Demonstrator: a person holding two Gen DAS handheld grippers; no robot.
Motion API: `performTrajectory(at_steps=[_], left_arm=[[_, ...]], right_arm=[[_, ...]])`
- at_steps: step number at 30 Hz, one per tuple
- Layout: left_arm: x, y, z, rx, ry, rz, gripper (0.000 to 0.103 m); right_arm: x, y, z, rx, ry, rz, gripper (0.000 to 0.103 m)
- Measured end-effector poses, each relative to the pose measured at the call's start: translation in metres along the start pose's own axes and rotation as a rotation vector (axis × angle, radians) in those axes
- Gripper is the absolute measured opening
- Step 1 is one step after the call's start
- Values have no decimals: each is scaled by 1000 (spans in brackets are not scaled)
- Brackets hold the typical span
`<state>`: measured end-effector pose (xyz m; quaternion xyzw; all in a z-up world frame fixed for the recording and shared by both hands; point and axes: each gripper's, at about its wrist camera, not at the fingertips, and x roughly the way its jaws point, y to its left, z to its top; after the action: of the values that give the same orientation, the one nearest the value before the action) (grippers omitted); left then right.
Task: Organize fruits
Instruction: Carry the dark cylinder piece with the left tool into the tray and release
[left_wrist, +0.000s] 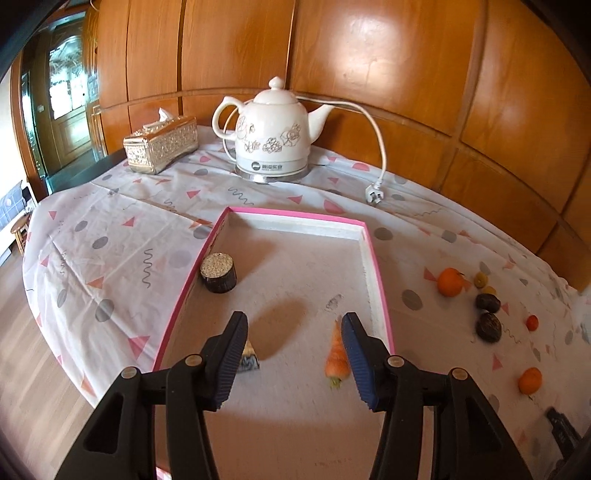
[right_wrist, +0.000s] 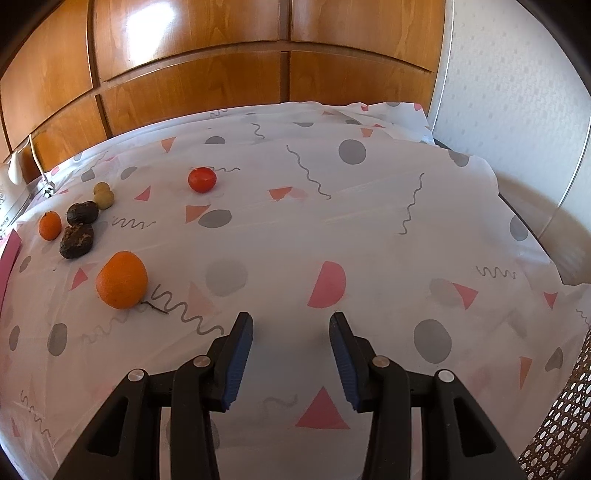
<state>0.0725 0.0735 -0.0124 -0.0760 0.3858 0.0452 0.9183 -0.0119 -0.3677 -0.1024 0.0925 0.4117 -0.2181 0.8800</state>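
The left gripper (left_wrist: 294, 326) hangs over the pink-edged tray (left_wrist: 380, 295) with its jaws apart and nothing between them; a small carrot (left_wrist: 335, 356) lies on the tray floor just beside the right-hand finger, partly hidden behind it, and a dark wedge-shaped piece (left_wrist: 249, 358) sits close to the other finger. A dark round block (left_wrist: 218, 273) stands further back by the tray's left wall. The right gripper (right_wrist: 291, 328) waits over the bare tablecloth (right_wrist: 369, 221), jaws likewise parted and empty. Most of the fruit lies outside the tray: a large orange (right_wrist: 122, 279) nearest, then two dark wrinkled fruits (right_wrist: 77, 240), a smaller orange (right_wrist: 50, 224), two small yellowish fruits (right_wrist: 103, 195), and a red tomato (right_wrist: 202, 179) well apart. The main risk, as I judge it, is rolling: the oranges and tomato are round, and a pinch off their middle could squirt them across the cloth toward the table edge. The cluster is tight, so reaching for one dark fruit may knock its neighbours. The cloth is wrinkled and loose; a dragging fingertip could bunch it and shift everything. In the tray, the left finger could nudge the carrot if it swings sideways. The kettle (left_wrist: 271, 129) cord and plug (left_wrist: 375, 192) lie near the tray's far corner and could snag.
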Motion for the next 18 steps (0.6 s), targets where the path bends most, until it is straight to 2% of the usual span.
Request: performTrajectory(at_steps=[2,10,18], left_arm=[[-5,-1,-6,-1,-2,-9,62],[-16,-5,-23,16,10,-35,63],[-19,3,-34,-8,22,-24,66]], right_arm=[[0,0,0,3,1,3,44],[-3,0,1,3,-4,7,44],[-8,2,5,-1,-15,13,44]])
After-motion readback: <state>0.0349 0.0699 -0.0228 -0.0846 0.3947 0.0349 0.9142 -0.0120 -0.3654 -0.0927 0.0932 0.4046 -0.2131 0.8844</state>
